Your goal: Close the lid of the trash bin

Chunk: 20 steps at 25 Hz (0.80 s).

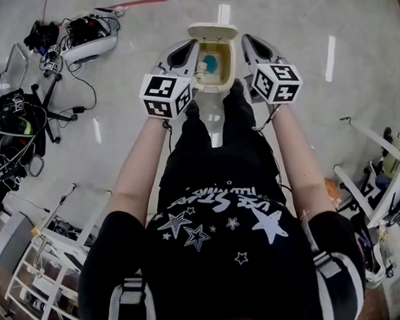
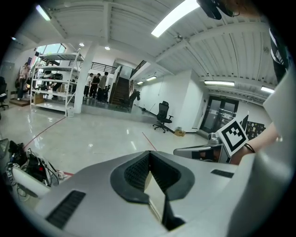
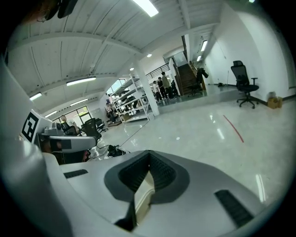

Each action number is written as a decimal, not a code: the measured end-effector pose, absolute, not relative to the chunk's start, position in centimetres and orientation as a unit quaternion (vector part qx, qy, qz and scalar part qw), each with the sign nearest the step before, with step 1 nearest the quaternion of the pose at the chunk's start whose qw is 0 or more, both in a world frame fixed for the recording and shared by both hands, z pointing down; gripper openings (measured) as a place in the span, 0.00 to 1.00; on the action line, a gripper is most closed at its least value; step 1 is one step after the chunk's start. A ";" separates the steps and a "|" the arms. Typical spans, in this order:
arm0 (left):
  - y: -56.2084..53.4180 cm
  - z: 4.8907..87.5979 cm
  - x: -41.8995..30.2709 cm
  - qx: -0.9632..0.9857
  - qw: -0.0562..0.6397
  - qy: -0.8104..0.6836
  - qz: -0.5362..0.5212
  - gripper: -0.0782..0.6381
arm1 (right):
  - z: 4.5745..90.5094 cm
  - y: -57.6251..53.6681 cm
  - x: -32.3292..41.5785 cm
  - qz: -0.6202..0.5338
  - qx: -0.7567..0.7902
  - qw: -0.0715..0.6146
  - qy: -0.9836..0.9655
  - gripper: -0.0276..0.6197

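A cream trash bin (image 1: 212, 74) stands on the floor right in front of the person's feet. Its lid (image 1: 212, 31) is swung up at the far side, and something teal lies inside. My left gripper (image 1: 184, 51) hangs just left of the bin's opening and my right gripper (image 1: 255, 48) just right of it, both above the rim. In the left gripper view the jaws (image 2: 149, 152) meet at their tips; a cream strip of the bin (image 2: 155, 196) shows below them. The right gripper (image 3: 149, 152) looks the same, over a cream strip (image 3: 143, 196). Neither holds anything.
Shiny grey floor lies all round. A white device with cables (image 1: 89, 34) and a tripod with gear (image 1: 23, 121) are at the left. White racks (image 1: 55, 265) stand at the near left and white frames (image 1: 381, 180) at the right. An office chair (image 2: 163, 116) stands far off.
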<state>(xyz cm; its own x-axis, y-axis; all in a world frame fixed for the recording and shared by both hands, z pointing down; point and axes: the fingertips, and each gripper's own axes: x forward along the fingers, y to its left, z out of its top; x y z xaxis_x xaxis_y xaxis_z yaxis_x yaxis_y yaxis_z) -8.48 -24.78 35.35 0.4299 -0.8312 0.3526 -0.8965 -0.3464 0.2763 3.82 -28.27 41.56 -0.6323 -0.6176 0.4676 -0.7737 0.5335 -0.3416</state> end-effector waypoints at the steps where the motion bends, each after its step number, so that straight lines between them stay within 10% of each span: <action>1: -25.2 35.8 -8.4 0.814 0.221 -0.533 0.075 0.12 | 42.0 -28.8 3.7 0.267 0.398 0.149 -0.865 0.04; 20: -32.2 44.8 -10.1 0.778 0.251 -0.565 0.116 0.12 | 51.5 -34.9 1.6 0.299 0.351 0.188 -0.867 0.04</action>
<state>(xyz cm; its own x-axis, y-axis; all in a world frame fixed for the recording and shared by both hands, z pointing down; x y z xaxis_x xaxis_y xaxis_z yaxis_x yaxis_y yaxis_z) -10.06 -32.21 44.82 0.3353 -0.8200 0.4639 -0.9364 -0.2359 0.2597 1.61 -34.91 51.48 -0.6827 -0.4972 0.5355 -0.7216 0.5742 -0.3867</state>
